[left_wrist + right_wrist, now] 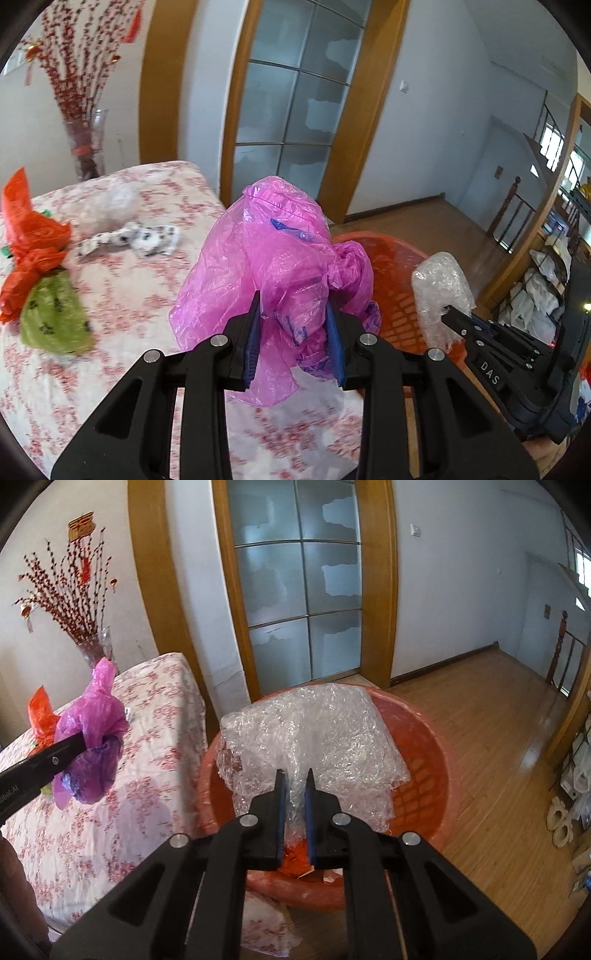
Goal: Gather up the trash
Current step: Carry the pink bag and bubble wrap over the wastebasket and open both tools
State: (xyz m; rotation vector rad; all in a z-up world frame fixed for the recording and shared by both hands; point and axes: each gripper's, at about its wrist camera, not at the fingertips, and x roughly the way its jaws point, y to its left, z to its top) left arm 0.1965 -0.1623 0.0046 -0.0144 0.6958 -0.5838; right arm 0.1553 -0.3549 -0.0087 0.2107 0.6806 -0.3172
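Table edge: the floral cloth (155,746) ends just beside the red basket (439,775).
Open room: bare wood floor (491,716) right of the basket.
Left gripper (293,317): clamped on the pink bag (266,258), crumpled and translucent, above the table edge.
Right gripper (294,775): pinching the bubble wrap (325,727), clear and crinkled, over the basket.

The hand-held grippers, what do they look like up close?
Both are black, with triangular cut-out linkage arms joined by silver round pins. The left hand-held gripper and the right hand-held gripper carry ribbed blue pads on straight black fingers. White lettering marks their sides.
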